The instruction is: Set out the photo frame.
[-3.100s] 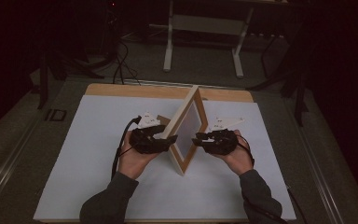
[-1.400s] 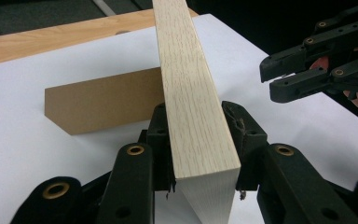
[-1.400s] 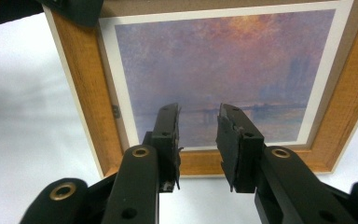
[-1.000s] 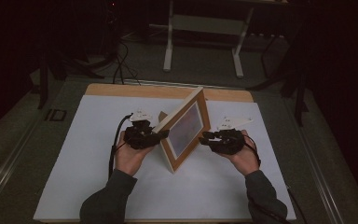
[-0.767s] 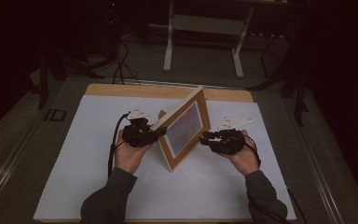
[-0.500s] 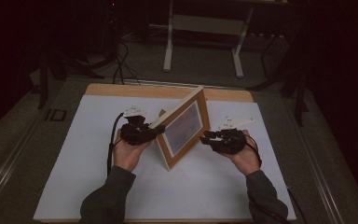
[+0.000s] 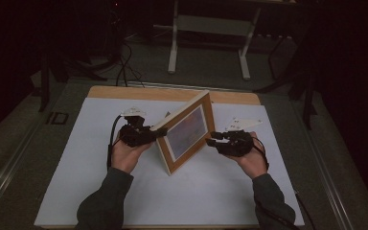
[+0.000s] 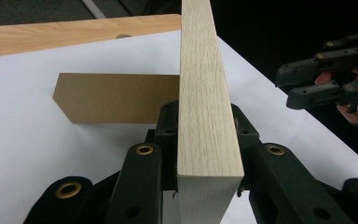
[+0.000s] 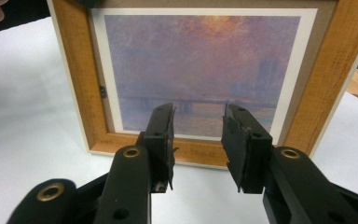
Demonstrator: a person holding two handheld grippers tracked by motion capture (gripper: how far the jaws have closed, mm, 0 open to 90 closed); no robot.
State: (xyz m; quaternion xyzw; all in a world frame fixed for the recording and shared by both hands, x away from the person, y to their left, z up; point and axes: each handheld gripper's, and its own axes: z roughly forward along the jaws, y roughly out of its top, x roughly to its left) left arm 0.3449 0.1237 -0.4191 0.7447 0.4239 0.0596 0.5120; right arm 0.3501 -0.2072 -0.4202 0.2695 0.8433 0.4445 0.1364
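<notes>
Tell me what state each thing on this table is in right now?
Light wooden picture frame: upright on its lower edge, propped by its stand.
Brown cardboard stand: folded out behind the frame, resting on the sheet.
Left hand-held gripper: shut on the frame's edge.
Right hand-held gripper: open, jaws just widened, nothing between them.
White sheet: lying flat.

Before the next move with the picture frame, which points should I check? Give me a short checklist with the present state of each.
1. Left gripper clamps the edge of the picture frame: ok, pads press on both sides.
2. Right gripper free of the frame: ok, its jaws have just been opening, nothing between them.
3. Frame stands upright on the white table cover: ok.
4. Back stand folded out: ok, it shows behind the frame.
5. Stand bears the frame without the grip: cannot tell.
</notes>
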